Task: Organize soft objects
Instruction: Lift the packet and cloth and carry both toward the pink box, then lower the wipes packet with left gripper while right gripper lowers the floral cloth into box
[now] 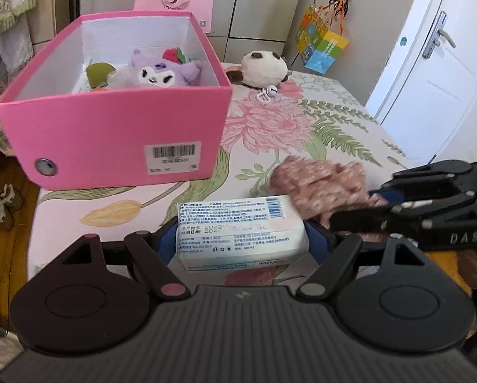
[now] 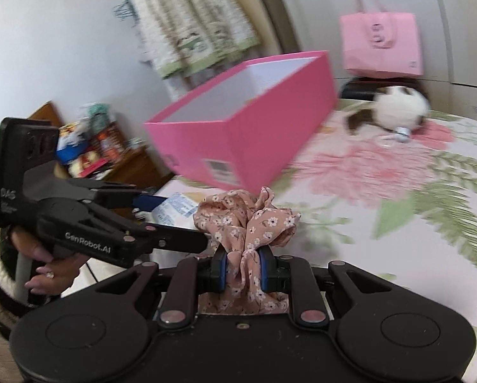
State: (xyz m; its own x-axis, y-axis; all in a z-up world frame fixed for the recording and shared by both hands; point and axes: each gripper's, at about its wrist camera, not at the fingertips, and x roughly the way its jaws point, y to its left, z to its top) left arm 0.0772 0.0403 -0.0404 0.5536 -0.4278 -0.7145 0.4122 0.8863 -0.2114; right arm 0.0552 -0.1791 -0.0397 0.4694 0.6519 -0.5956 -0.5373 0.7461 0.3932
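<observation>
Left tool (image 1: 241, 239) pinched a white tissue pack (image 1: 238, 233), right tool (image 2: 241, 268) a floral scrunchie (image 2: 245, 223); both needed lifting clear over the pink cardboard box's (image 1: 117, 140) rim before letting go.

"GenRobot.AI" and "DAS" on the left gripper (image 2: 162, 220) — wipes pack (image 1: 238, 233) print perhaps "2027".

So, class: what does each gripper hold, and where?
Left gripper: tissue pack, by its two short ends. Right gripper: floral scrunchie, pinched at one bunched section.

Matt pink card box (image 1: 111, 134) w/ white paper label. Glossy plastic wrap on wipes pack (image 1: 238, 239). Thin floral cloth scrunchie (image 2: 248, 220). Fuzzy plush panda (image 1: 264, 68). Printed cotton-look bed sheet (image 1: 302, 121). Matt black plastic tools.
</observation>
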